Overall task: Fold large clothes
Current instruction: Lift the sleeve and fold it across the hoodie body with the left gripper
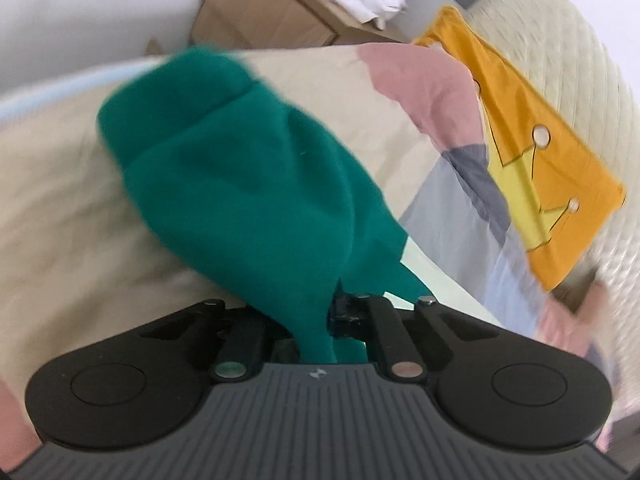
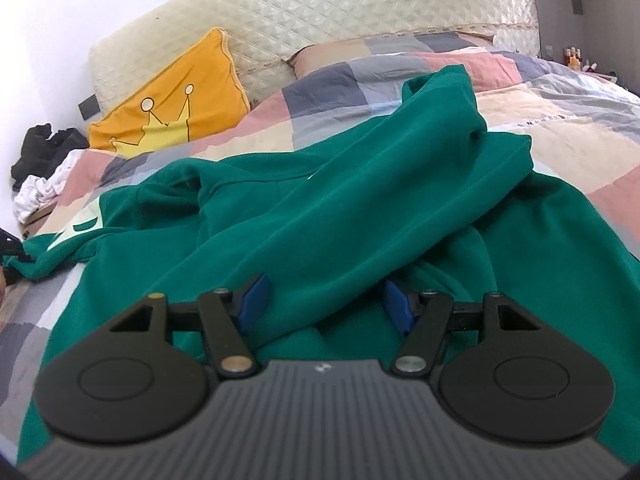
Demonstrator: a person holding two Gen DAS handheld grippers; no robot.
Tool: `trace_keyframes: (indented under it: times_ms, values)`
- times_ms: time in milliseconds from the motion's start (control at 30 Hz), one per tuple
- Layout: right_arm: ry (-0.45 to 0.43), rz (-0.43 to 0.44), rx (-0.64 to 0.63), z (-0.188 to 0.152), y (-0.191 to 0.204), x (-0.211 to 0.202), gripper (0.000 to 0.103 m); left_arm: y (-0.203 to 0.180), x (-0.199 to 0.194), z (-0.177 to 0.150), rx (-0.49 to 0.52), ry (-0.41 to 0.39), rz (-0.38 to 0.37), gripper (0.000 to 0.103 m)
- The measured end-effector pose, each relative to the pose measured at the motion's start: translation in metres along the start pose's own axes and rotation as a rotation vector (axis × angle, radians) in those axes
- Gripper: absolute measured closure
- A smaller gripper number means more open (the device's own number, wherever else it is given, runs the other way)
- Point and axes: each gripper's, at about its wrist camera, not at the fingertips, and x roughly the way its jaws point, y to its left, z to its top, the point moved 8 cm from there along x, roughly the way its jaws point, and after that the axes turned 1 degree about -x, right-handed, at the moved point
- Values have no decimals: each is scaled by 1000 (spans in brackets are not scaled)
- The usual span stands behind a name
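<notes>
Clearly blurred, the left view shows the left gripper [image 1: 334, 316] clamped on a fold of the green garment [image 1: 240, 168] — its fingertips are buried in cloth at lower centre. In the right view the garment [image 2: 340, 208] sprawls across the quilt [image 2: 520, 92], mid-frame. The right gripper [image 2: 326, 300] stands wide, a sleeve between its blue pads [image 2: 256, 296] — contact unclear. A pillow [image 2: 180, 96] sits upper left.

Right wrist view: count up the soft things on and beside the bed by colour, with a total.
Green: 1, sweatshirt
Orange: 1, crown cushion
Patchwork: 1, duvet
White: 1, heap of laundry
Black: 1, clothes pile
Total: 5
</notes>
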Motion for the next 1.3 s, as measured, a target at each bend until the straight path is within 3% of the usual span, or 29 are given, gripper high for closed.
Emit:
trace_keyframes:
  times_ms: [200,400,567,700,833,1000,1133,1300]
  values:
    - [19,5,18,5,-2,-6,39,-57,-55,14,145,-99,3,96]
    - [-16,34,28,16,-2,-27,39,-151,-132,13,373,-204,-44,96]
    - [-51,68,65,29,-11,-49,39,-224,-189,-12,501,-253,-74,96]
    - [-83,78,60,36,-22,-69,39,-276,-224,-50,605,-282,-95,96]
    - [-97,81,62,39,-40,-88,39,-330,-247,-103,723,-307,-112,96]
    - [-111,95,80,47,-66,-108,39,-393,-264,-195,868,-299,-143,96]
    - [-163,82,98,56,-92,-124,39,-434,-263,-291,1040,-265,-170,96]
    - [-224,76,202,58,-130,-140,36,-451,-246,-425,1262,-195,-225,96]
